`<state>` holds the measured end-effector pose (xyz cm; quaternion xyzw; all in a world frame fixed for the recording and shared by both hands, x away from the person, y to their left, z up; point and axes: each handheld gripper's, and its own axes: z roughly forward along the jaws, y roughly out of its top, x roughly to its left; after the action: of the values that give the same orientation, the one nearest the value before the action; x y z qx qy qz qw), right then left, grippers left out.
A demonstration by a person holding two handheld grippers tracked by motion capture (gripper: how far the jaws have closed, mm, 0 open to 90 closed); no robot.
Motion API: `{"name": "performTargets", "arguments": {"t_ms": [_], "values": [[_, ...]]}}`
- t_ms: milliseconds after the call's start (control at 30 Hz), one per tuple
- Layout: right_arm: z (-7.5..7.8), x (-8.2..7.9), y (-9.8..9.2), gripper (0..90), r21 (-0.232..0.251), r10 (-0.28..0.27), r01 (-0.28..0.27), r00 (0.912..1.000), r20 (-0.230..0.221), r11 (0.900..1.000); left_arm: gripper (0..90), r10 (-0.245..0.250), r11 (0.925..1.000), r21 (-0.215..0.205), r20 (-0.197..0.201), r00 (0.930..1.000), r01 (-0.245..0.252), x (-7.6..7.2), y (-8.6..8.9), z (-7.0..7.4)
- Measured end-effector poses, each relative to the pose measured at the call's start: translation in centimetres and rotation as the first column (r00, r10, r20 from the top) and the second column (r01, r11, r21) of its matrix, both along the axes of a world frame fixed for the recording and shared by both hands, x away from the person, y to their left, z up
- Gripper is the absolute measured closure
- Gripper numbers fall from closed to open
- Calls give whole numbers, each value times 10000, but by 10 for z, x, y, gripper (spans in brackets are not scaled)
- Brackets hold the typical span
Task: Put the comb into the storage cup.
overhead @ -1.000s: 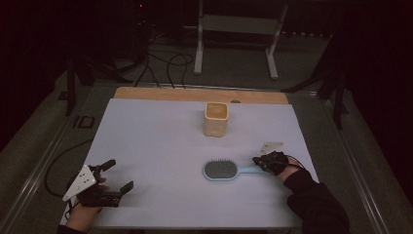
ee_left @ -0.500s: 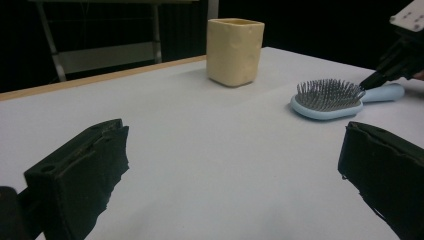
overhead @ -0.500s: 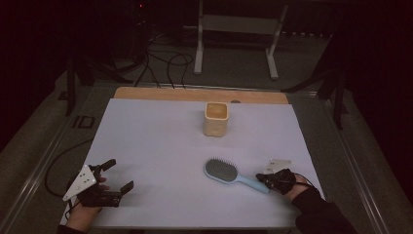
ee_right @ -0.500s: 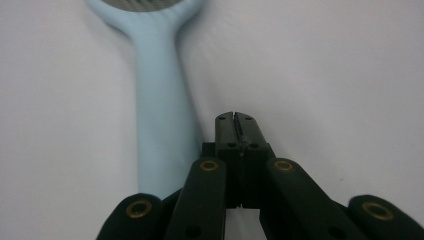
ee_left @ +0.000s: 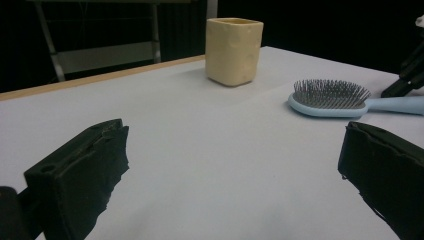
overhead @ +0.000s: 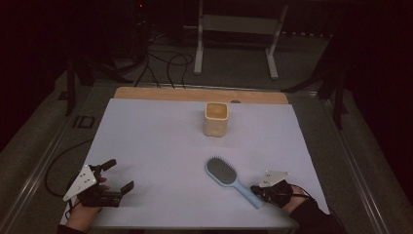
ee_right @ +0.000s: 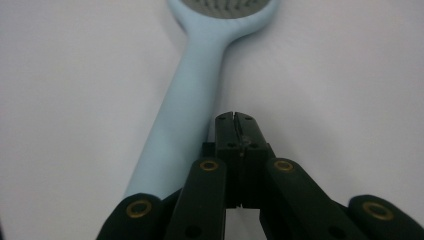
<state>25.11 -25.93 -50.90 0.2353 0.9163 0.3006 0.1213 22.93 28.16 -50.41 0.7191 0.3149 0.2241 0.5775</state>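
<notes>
The hairbrush [overhead: 229, 179] lies bristles-up on the white table cover [overhead: 156, 141], lower centre-right of the high view, its head aimed at the upper left and its handle running down-right to the right gripper [overhead: 258, 191]. In the right gripper view the jaws are pressed fully together w/ nothing between them; the pale blue handle [ee_right: 187, 105] passes just to the left of the closed tips, touching or nearly so. So the judgement is that the gripper is nudging the brush by its handle, not gripping it.

The left gripper [overhead: 118, 175] sits at the lower left of the high view, jaws wide apart and empty, resting near the table edge. The yellow cup [overhead: 216, 118] stands upright at upper centre, well apart from the brush.

To do the step well: keep the closed tips low against the side of the handle, push slow and level so the brush pivots w/o skidding off. Contact near the handle end gives most swing; closer to the head gives more slide. If a pick-up is meant, the jaws must open first and straddle the handle across its narrow width.
</notes>
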Motion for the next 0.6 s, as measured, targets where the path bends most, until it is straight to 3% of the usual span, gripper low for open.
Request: {"name": "performTargets", "arguments": {"t_ms": [533, 600], "values": [[-1, -11, 13, 900, 122, 539, -536, 9982, -249, 9985, 0, -25, 10000, 11, -2, 10000, 25, 0, 0, 0], [0, -10, 12, 900, 218, 308, -301, 9990, -315, 9993, 0, -24, 10000, -2, -4, 10000, 24, 0, 0, 0]]}}
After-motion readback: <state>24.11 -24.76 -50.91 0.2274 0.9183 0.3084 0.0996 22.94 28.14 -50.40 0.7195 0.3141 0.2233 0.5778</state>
